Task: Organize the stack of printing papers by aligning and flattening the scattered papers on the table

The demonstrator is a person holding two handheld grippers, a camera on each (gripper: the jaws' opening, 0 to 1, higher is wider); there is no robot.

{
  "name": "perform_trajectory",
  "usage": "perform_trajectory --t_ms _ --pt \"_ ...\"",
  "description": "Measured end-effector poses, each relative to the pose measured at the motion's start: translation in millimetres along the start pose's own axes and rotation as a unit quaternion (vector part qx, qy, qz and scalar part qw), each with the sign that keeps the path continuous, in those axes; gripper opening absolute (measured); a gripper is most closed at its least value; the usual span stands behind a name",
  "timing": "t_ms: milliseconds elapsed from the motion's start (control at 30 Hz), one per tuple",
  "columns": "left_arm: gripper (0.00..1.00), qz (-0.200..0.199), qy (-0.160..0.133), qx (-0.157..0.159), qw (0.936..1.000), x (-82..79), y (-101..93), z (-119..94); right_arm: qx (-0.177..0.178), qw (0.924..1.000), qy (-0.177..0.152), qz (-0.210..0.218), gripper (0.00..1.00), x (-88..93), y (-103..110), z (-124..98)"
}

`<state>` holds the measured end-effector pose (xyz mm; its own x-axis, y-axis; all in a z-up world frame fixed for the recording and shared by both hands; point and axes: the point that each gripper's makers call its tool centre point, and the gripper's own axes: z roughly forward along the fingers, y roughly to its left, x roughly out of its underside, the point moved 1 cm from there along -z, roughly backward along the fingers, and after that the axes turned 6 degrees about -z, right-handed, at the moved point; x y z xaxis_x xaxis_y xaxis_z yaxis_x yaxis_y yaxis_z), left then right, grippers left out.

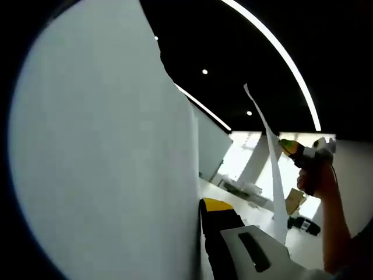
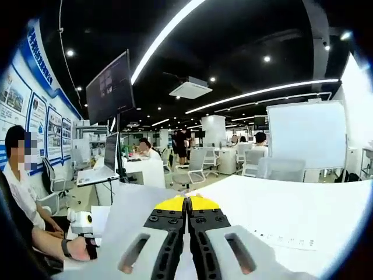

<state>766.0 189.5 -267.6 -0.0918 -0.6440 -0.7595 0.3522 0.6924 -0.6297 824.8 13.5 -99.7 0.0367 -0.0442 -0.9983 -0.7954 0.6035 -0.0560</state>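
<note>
While both grippers clamp paper sheets (image 1: 105,163) — left gripper (image 1: 204,233), right gripper (image 2: 187,205) — sheets stand raised.

a large white sheet of printing paper (image 1: 105,151) stands close along the left hand-held gripper (image 1: 217,205), whose yellow-tipped black jaw rises beside the sheet's edge. to the right, a person's hand (image 1: 317,179) lifts the right hand-held gripper (image 1: 289,147), which pinches a thin curling white paper sheet (image 1: 275,169).

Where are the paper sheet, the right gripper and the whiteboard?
paper sheet (image 1: 105,163), left gripper view, middle of its white face
right gripper (image 2: 187,203), right gripper view, where the yellow tips meet
whiteboard (image 2: 306,135), right gripper view, centre of the board
</note>
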Motion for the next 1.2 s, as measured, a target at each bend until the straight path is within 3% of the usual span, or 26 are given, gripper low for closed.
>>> perform_trajectory --t_ms 700,1200 --pt "0.06 0.002 0.002 0.002 1.0 1.6 -1.8 -1 0.011 0.9997 0.021 -0.004 0.0 24.4 -11 17" --pt "0.06 0.005 0.007 0.005 1.0 2.6 -4.1 -1 0.012 0.9997 0.019 -0.007 0.0 32.4 -14 24"
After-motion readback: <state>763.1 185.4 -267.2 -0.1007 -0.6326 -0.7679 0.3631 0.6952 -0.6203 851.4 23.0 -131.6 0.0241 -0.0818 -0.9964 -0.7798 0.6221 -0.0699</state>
